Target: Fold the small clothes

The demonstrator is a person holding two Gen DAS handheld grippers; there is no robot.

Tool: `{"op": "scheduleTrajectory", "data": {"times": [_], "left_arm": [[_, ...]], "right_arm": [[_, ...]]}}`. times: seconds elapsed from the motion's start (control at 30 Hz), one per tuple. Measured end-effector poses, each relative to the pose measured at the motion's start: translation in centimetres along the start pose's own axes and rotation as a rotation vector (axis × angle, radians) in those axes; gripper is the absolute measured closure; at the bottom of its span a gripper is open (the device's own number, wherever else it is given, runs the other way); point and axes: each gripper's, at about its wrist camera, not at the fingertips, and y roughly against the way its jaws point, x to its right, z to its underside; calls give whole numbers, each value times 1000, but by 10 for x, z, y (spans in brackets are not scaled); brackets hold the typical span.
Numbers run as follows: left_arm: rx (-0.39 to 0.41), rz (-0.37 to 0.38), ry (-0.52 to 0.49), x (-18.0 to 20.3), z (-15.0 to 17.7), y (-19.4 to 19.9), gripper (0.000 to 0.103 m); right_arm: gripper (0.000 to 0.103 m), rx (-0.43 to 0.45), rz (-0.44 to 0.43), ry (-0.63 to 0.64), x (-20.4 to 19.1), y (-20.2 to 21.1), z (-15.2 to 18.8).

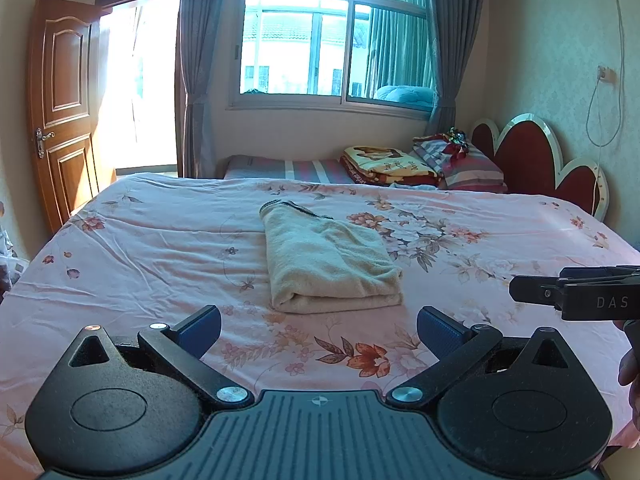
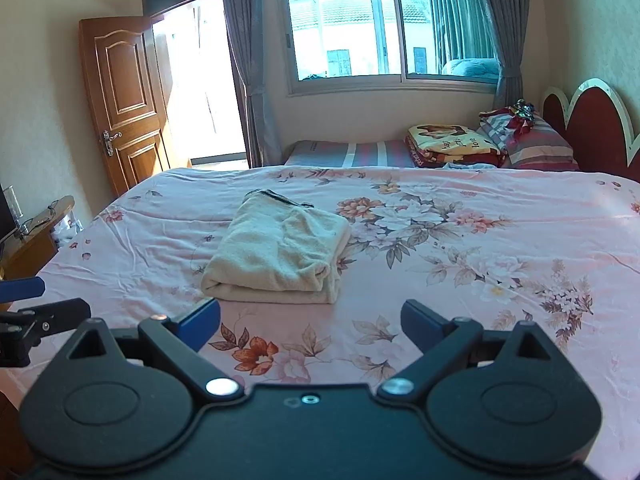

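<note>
At the far left an open wooden door [image 1: 64, 92] stands beside the grey curtains [image 1: 196, 64] of the window [image 1: 332, 40]. The left hand-held gripper [image 1: 319, 330] hangs released over the bed [image 1: 140, 248], blue pads wide apart and empty. Just beyond it, mid-bed on the pink floral sheet, lies the cream garment [image 1: 328, 260], folded into a neat rectangle with a dark-trimmed edge at its far end. The right hand-held gripper [image 2: 310, 320] is likewise spread and holding nothing. Folded blankets [image 1: 388, 164] and the red headboard [image 1: 540, 160] sit at the right.
</note>
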Motion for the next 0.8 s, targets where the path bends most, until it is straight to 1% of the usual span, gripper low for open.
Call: {"op": "scheduleTrajectory", "data": {"times": [0.8], "left_arm": [[0, 0, -6, 1, -4, -2, 0]], "right_arm": [[6, -1, 3, 4, 6, -1, -3]]}}
